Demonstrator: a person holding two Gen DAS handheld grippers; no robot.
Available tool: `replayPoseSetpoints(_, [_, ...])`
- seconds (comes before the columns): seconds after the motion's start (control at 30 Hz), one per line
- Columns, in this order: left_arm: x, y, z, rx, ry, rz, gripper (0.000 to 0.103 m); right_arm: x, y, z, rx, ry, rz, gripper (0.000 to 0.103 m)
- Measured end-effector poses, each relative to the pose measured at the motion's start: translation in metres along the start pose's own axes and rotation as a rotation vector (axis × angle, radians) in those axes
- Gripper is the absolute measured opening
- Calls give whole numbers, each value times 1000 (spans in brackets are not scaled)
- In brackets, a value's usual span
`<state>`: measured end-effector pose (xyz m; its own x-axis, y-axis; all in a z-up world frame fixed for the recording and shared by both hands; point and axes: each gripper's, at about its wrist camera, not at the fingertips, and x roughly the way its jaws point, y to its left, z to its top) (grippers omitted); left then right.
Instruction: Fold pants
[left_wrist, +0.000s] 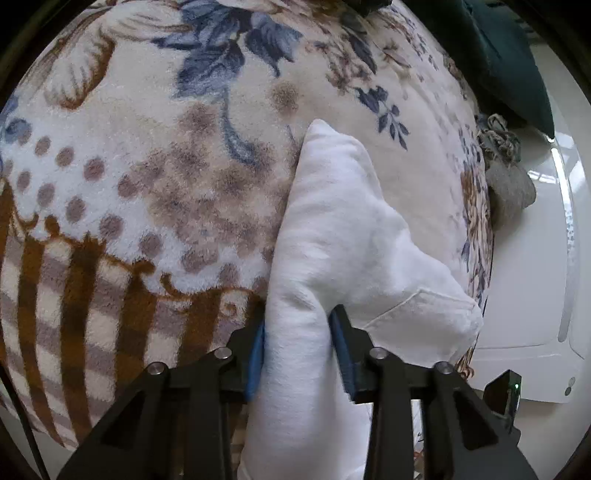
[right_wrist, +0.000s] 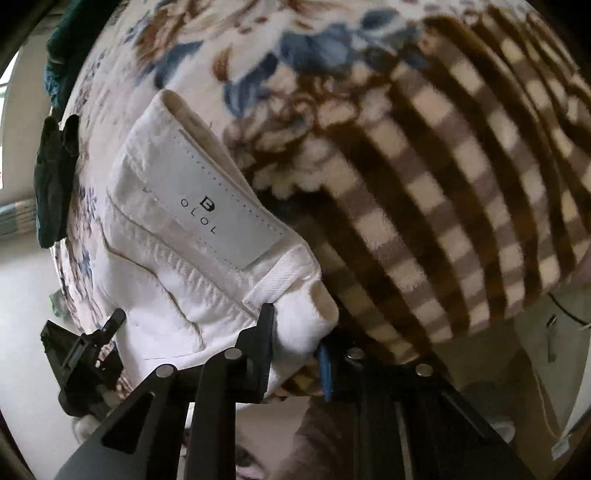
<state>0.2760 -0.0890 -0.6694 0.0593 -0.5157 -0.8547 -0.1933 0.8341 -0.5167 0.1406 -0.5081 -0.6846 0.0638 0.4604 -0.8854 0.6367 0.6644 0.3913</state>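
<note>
Your left tool (left_wrist: 297, 354) pinches the white pants (left_wrist: 332, 236); your right tool (right_wrist: 295, 354) clamps their waistband (right_wrist: 207, 206) over the blanket (right_wrist: 443, 184).

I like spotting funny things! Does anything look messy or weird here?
Not much. The white pants are bunched in a lumpy heap on the flowery blanket, not flat yet. Each tool, left and right, pinches a thick wad of them. That fits folding that is only half done. Nothing is torn or spilled.
</note>
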Motion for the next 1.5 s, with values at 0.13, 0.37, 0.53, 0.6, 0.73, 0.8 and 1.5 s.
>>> replayPoseSetpoints(0.13, [-49,-10,-22,19,-62,14,40,-18,6,-25,-7,9,67,61])
replayPoseSetpoints(0.37, [-80,24,-119,-223,-70,-154,47,39,40,-84,39,185,376,67])
replayPoseSetpoints(0.53, [-39,32,-134,-336,-16,-257,45,87,67,-97,70,211,406,49])
replayPoseSetpoints(0.6, [-35,38,-129,-363,-37,-253,27,92,64,-98,97,201,394,23])
replayPoseSetpoints(0.73, [-23,57,-134,-444,-25,-298,17,85,49,-100,165,164,379,12])
replayPoseSetpoints(0.8, [-22,59,-133,-466,-27,-308,17,80,46,-99,186,142,371,12])
replayPoseSetpoints(1.5, [-34,106,-144,-661,-93,-280,16,54,-13,-68,319,100,336,27])
